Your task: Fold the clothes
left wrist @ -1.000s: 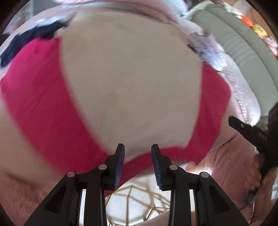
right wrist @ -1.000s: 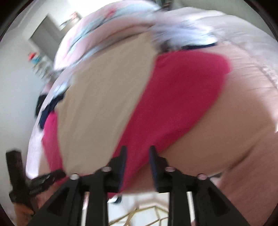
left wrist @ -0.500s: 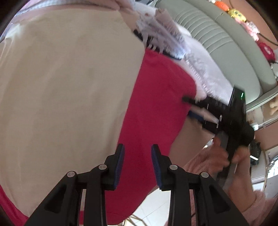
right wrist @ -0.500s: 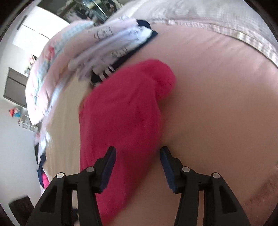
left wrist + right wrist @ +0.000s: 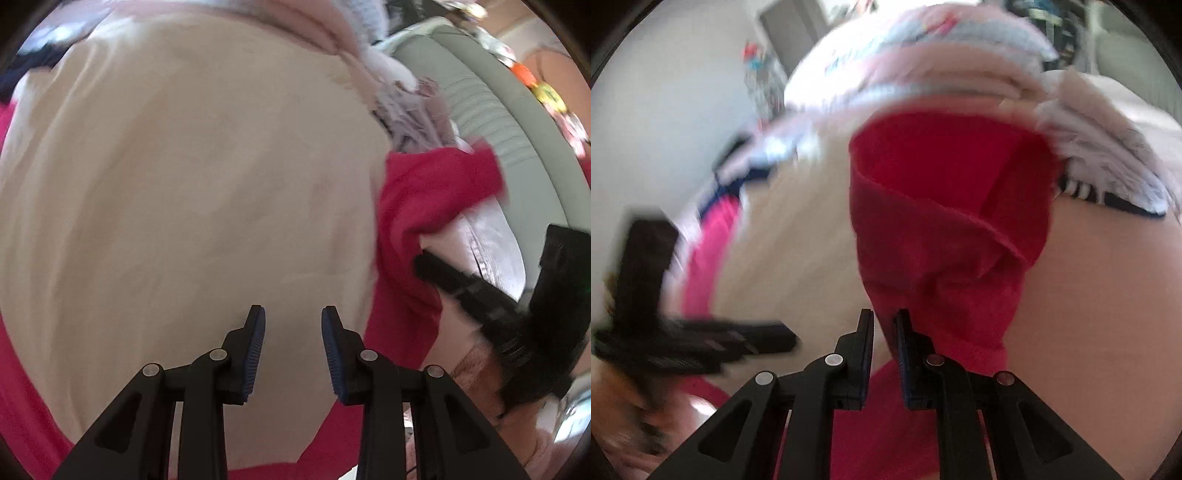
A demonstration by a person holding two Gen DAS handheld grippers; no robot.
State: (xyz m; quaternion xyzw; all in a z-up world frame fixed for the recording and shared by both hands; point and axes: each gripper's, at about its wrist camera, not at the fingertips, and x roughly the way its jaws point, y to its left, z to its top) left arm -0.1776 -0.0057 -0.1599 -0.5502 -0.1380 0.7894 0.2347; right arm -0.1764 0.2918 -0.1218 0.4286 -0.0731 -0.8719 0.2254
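Red-and-cream cloth garment (image 5: 184, 192): showing a cream middle with bright pink-red sides.
Lifted garment side (image 5: 945, 229): showing plain red, no print.
Pale heap of clothes (image 5: 1108, 162): showing white and lilac, navy-and-white stripes below.
Bed cover (image 5: 1108, 314): showing plain pink.
Ribbed padded headboard (image 5: 517, 122): showing grey-green.
Tongs: showing black arms, blue pads.

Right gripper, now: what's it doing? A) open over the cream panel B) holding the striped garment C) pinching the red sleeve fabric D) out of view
C: the right gripper has its jaws nearly closed with the red sleeve bunched between them and lifted; the left gripper hangs open.
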